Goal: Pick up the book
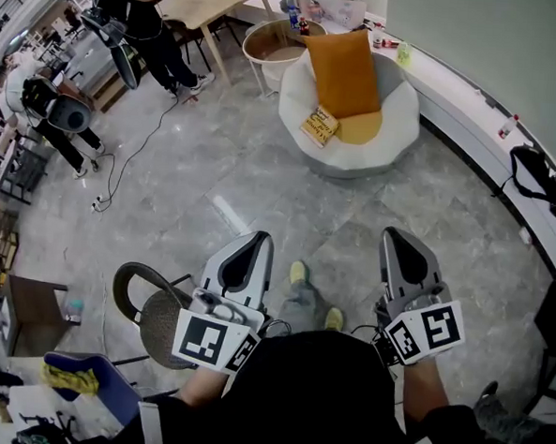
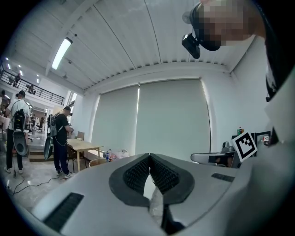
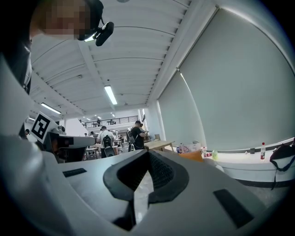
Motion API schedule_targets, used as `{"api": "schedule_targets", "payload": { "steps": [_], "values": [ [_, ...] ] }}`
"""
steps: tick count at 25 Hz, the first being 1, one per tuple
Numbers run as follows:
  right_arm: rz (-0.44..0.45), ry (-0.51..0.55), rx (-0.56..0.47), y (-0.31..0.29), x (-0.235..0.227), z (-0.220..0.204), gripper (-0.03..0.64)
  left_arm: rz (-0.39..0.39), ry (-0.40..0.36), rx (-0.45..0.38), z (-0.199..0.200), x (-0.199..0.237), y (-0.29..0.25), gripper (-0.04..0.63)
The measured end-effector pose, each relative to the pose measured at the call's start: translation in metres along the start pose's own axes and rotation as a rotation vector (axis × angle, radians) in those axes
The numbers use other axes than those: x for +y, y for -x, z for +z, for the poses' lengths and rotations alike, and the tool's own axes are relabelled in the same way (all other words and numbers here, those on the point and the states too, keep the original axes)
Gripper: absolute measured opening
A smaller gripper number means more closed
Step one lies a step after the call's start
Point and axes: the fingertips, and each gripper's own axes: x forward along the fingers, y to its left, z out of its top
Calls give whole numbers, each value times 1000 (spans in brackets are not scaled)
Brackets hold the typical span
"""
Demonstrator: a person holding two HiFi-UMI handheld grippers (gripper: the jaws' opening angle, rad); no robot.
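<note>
A yellow book (image 1: 320,126) lies on the seat edge of a white round armchair (image 1: 400,130), beside an orange cushion (image 1: 343,75) that leans on the chair's back. Both grippers are held low, close to the person's body, pointing level toward the chair and far short of it. My left gripper (image 1: 254,237) is shut with nothing in it; its ribbed pads meet at the tips in the left gripper view (image 2: 150,157). My right gripper (image 1: 405,235) is also shut and empty (image 3: 148,153). The orange cushion (image 3: 191,156) shows just past the right jaw.
Grey tiled floor lies between me and the armchair. A round tub (image 1: 273,43) and a wooden table (image 1: 213,0) stand behind it. A white counter (image 1: 473,106) with a black bag (image 1: 546,183) runs along the right. People with gear (image 1: 145,21) stand at the far left, with a cable (image 1: 132,156) on the floor; a chair (image 1: 151,307) is near my left.
</note>
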Motion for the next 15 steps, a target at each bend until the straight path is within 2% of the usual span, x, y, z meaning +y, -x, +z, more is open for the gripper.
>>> {"api": "schedule_targets", "payload": {
  "steps": [15],
  "values": [
    [-64, -2, 69, -124, -24, -7, 11, -52, 75, 0, -8, 107, -92, 12]
  ]
}}
